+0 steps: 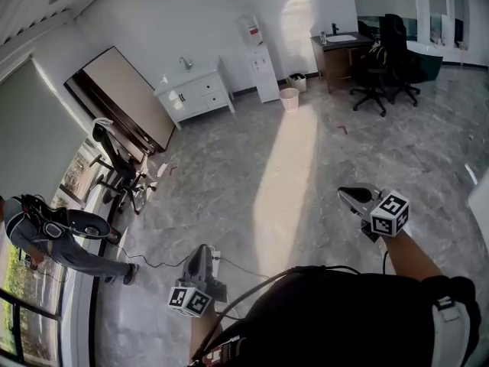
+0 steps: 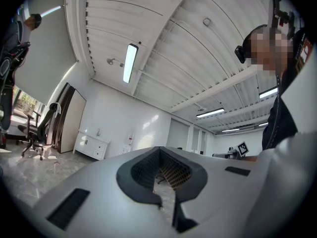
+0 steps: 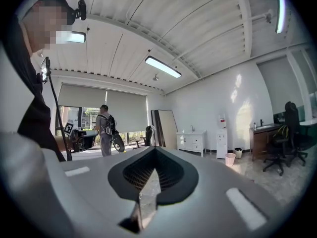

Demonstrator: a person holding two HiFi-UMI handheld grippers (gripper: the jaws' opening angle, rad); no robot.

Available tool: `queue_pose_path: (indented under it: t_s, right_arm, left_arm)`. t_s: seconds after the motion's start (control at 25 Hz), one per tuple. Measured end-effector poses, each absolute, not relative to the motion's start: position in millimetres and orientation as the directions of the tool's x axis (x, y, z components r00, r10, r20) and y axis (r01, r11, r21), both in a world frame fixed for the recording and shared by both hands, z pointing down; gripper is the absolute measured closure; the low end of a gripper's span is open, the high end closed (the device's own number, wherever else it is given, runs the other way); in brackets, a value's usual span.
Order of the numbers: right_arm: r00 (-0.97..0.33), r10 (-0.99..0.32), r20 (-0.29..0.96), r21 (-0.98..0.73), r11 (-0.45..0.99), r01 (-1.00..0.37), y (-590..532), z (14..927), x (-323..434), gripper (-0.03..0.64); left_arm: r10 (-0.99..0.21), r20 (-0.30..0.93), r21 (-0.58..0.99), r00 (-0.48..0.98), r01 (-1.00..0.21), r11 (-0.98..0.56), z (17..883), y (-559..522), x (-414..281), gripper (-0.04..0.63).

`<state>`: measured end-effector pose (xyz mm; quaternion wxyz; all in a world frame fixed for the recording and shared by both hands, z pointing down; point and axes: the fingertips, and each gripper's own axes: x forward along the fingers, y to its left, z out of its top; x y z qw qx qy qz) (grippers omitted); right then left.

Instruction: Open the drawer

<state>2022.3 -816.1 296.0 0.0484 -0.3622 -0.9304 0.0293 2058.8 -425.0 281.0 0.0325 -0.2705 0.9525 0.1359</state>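
Observation:
A white cabinet (image 1: 195, 94) with drawers stands against the far wall, well away from both grippers. It also shows small in the left gripper view as the cabinet (image 2: 91, 147) and in the right gripper view as the cabinet (image 3: 192, 142). My left gripper (image 1: 200, 262) is held low at the left, above the floor, jaws together with nothing in them (image 2: 159, 149). My right gripper (image 1: 355, 197) is held out at the right, its jaws likewise closed and empty (image 3: 155, 149).
A water dispenser (image 1: 260, 67) and a pink bin (image 1: 289, 99) stand right of the cabinet. A large board (image 1: 122, 102) leans on the wall at its left. A desk (image 1: 340, 52) with black office chairs (image 1: 382, 63) is at the back right. A person (image 1: 53, 235) stands at the left.

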Motion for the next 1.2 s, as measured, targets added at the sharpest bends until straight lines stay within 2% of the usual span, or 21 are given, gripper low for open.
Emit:
queue_pose_path:
  t_s: [0.12,0.24,0.36,0.48,0.64,0.76,0.96,1.2]
  right_arm:
    - [-0.728,0.681,0.077,-0.102,0.732,0.674,-825.6,299.0,2020.0,0.620]
    - [-0.723,0.686,0.083,-0.113,0.727,0.677,-840.9,300.3,2019.9,0.620]
    - [-0.718,0.690,0.087,-0.128,0.723,0.679,-859.6,307.6,2020.3,0.620]
    - [-0.719,0.688,0.094,-0.148,0.724,0.674,-883.2,323.0,2020.1,0.620]
    - [-0.730,0.672,0.126,-0.166,0.740,0.652,-917.2,343.8,2022.8,0.620]
    - [-0.738,0.656,0.155,-0.178,0.754,0.633,-941.8,358.5,2024.2,0.620]
    - [-0.748,0.638,0.180,-0.195,0.769,0.609,-959.1,376.6,2026.3,0.620]
    - [-0.754,0.631,0.183,-0.184,0.775,0.604,-949.6,373.5,1996.2,0.620]
  left_arm:
    - [-0.504,-0.109,0.273,-0.857,-0.513,0.814,290.9,-433.3,2055.1,0.595]
    - [-0.491,-0.084,0.383,-0.867,-0.483,0.788,315.2,-438.6,2047.3,0.595]
    - [-0.469,-0.012,0.454,-0.883,-0.423,0.784,362.4,-441.7,2038.1,0.595]
    - [-0.425,0.148,0.481,-0.893,-0.311,0.820,442.0,-439.8,2035.4,0.595]
    - [-0.379,0.413,0.527,-0.828,-0.122,0.841,557.6,-436.7,2067.7,0.595]
    - [-0.330,0.526,0.508,-0.784,-0.022,0.861,605.9,-431.2,2094.9,0.595]
    - [-0.310,0.512,0.496,-0.801,-0.019,0.868,603.3,-426.2,2093.3,0.595]
    - [-0.378,0.359,0.468,-0.853,-0.186,0.864,536.5,-448.0,2000.0,0.595]
